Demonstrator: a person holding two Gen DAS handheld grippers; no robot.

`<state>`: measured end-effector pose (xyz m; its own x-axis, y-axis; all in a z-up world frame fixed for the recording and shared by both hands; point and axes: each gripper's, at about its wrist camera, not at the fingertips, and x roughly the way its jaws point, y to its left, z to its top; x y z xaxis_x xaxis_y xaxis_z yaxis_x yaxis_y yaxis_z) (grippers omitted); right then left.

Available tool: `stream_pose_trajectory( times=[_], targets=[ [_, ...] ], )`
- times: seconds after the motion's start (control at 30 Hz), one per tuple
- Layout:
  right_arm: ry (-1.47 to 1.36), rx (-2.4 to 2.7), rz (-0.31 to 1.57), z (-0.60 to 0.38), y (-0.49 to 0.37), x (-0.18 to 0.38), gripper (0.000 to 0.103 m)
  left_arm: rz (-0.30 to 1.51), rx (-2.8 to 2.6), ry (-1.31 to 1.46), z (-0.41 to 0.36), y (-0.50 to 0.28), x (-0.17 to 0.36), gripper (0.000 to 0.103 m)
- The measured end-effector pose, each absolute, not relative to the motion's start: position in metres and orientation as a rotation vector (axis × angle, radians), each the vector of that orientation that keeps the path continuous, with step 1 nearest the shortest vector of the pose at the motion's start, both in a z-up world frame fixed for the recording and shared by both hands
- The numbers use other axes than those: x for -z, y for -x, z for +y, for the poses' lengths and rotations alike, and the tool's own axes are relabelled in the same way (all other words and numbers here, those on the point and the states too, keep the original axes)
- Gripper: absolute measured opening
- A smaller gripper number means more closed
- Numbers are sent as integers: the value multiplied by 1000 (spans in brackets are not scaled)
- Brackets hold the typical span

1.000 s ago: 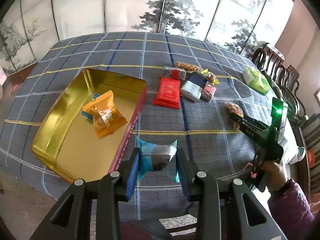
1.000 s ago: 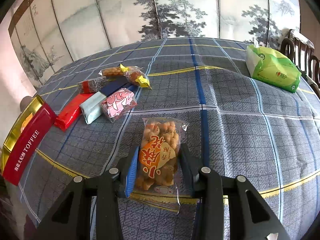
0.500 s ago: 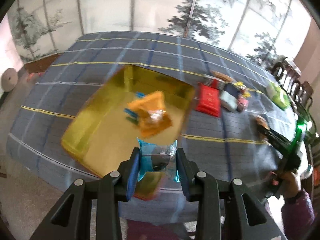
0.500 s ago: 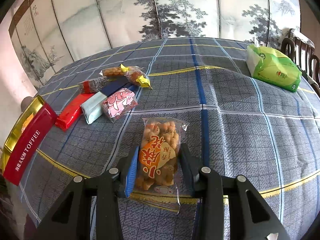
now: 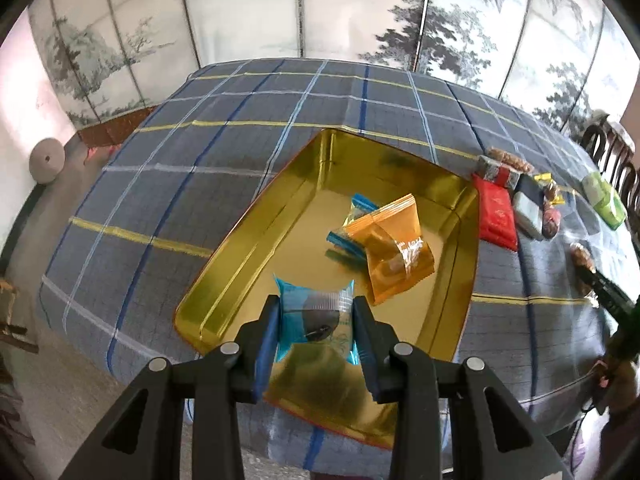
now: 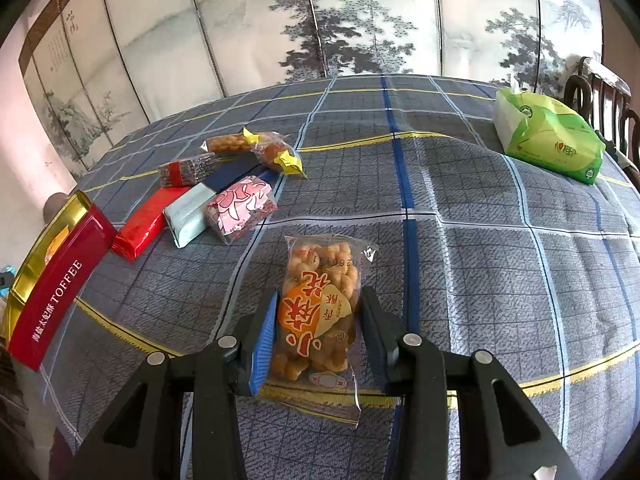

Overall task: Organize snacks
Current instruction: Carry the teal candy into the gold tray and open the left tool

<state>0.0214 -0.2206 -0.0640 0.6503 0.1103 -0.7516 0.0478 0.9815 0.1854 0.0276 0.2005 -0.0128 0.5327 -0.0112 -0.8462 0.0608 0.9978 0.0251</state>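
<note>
snacks were split between two places: a few lay inside the gold tin [image 5: 256, 236], and the rest sat loose on the plaid tablecloth [image 6: 480, 208] to the tin's right. the left gripper [image 5: 315, 330] was clamped on a blue-wrapped snack [image 5: 314, 326], its two pads pressing the packet's sides, with the packet's sealed ends pointing away from and toward the camera. that packet hung over the tin's near end, inside the line of the rim, with an orange pouch [image 5: 394, 248] and a blue packet [image 5: 352, 226] lying farther in on the tin floor. so the drop point appeared to lie straight below, and the bare gold floor to the left of the orange pouch looked like the open spot.

the right gripper [image 6: 318, 336] was closed on a clear bag of fried dough twists [image 6: 320, 304], the bag's long axis running along the fingers, its lower edge apparently resting on the cloth. the tin's red toffee wall [image 6: 52, 292] stood well off to that gripper's left, beyond the red bar [image 6: 146, 222] and pale blue packet [image 6: 186, 216], so the left hand was plainly the nearer one to the tin.
</note>
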Motion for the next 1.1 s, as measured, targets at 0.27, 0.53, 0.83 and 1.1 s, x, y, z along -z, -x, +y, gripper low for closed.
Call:
stream_pose_trajectory(
  times=[0.27, 0.53, 0.83, 1.1],
  targets=[
    [-195, -35, 864, -220, -21, 64, 37, 1015, 39, -87, 198, -64, 18, 36],
    [-196, -36, 863, -220, -21, 64, 38, 981, 37, -149, 188, -104, 16, 36],
    [-195, -39, 864, -219, -21, 63, 38, 1015, 8, -186, 181, -145, 30, 36],
    [-196, -37, 863, -219, -20, 63, 38, 988, -3, -220, 179, -158, 31, 42]
  ],
)
